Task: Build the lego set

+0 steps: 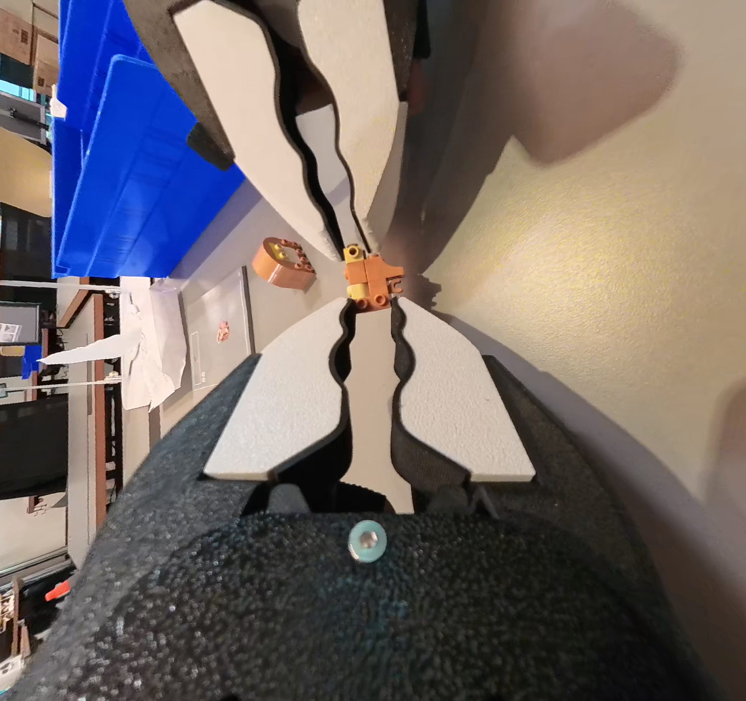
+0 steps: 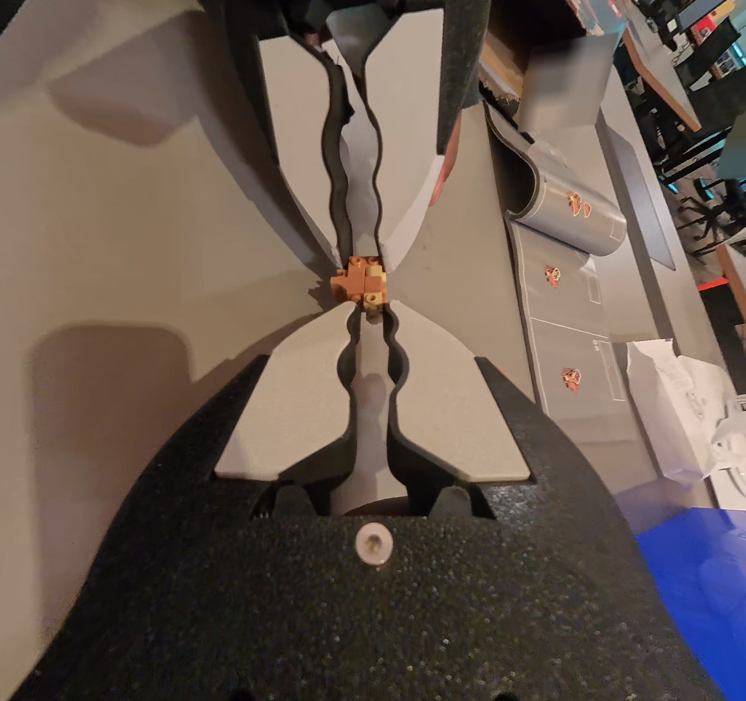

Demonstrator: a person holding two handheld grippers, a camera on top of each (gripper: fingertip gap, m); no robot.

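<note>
1. Nearest the lens: black left gripper (image 1: 369,302) body, pale fingers (image 1: 440,362) narrowed to a small gap and pinched on the studded brown plate at the near end of a small brick cluster (image 1: 369,275).
2. Opposite, coming in from the far side: right gripper (image 2: 369,310), nearly closed, tips clamped on the little tan brick at the cluster's other end.
3. Cluster caught between the two grippers, tip to tip, just over the beige worktop (image 1: 565,277) with its shadow close beside; hard to say whether lifted clear or grazing the surface.
4. Handling, as a judgement: very light, hard and stiff plastic, smooth-sided and so a bit slippery; joints only press-fitted, likely to pop apart under a twist or a pull. Best hold on flat opposite faces of a block, not on the thin clip jutting out at one side.
5. Count:
   - two grippers;
   - one brown-and-tan cluster;
   - one loose rounded brown piece (image 1: 282,267) with a yellow inset, lying on the worktop well apart;
   - two blue bins (image 1: 133,164) at least;
   - several grey sheets (image 2: 565,318) with small brick pictures;
   - one crumpled white paper (image 2: 678,399).
</note>
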